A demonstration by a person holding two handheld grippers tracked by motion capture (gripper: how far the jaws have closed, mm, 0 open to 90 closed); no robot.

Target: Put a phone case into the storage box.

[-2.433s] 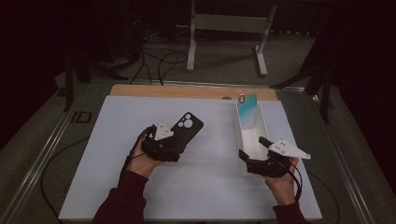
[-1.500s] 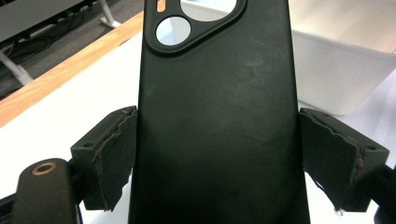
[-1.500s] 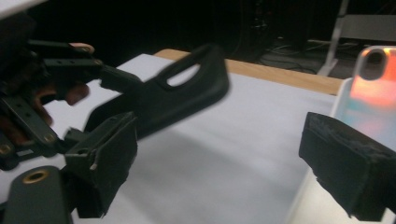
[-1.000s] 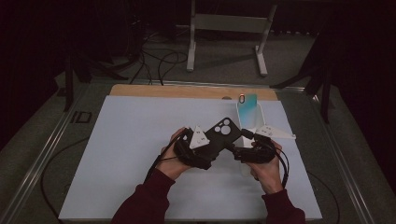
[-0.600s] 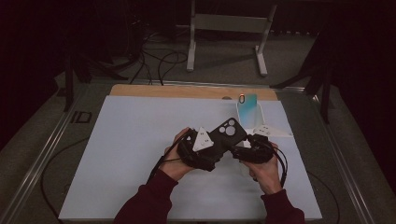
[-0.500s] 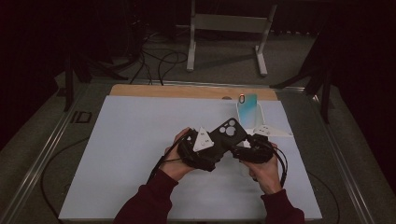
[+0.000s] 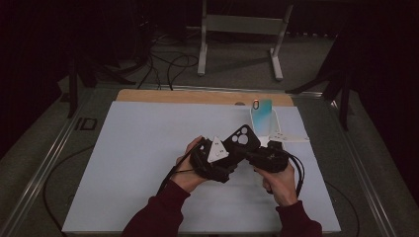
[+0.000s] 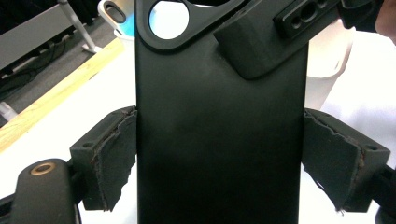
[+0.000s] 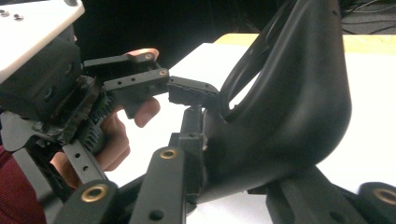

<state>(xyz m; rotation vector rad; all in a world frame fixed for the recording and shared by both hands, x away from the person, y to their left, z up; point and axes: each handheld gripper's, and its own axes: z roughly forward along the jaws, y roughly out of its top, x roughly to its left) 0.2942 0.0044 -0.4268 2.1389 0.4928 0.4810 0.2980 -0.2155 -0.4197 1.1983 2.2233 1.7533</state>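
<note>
Nearest the person, two forearms in dark red sleeves come in over the white mat (image 7: 148, 163) on the worktop, each hand carrying one set of tongs. The left tongs (image 7: 228, 157) grip one black phone case (image 7: 241, 138) by its long edges; in the left gripper view their worn pads (image 8: 112, 154) press on both sides of the case (image 8: 219, 140), whose round camera cut-out sits at the top. The right tongs (image 7: 251, 154) meet the same case from the other side, and their jaws have just been closing; in the right gripper view the case (image 9: 289, 116) bends between them, its corner pinched, so they grip it too. That view also shows the left tongs (image 9: 182, 91) and the fingers of the left hand (image 9: 116, 135). The case is held above the mat, right of its middle, between the two hands. Each of the tongs carries one light three-cornered plate, two in all, and one black cable trails from each. Just beyond the right tongs lies one more case (image 7: 262, 116), white with a blue-green inside, near the far right part of the mat. Farther off, a wooden strip (image 7: 197, 96) runs along the mat's far edge, and beyond the worktop stands one pale metal stand (image 7: 242, 29) on the floor. No writing or brand can be read anywhere.
</note>
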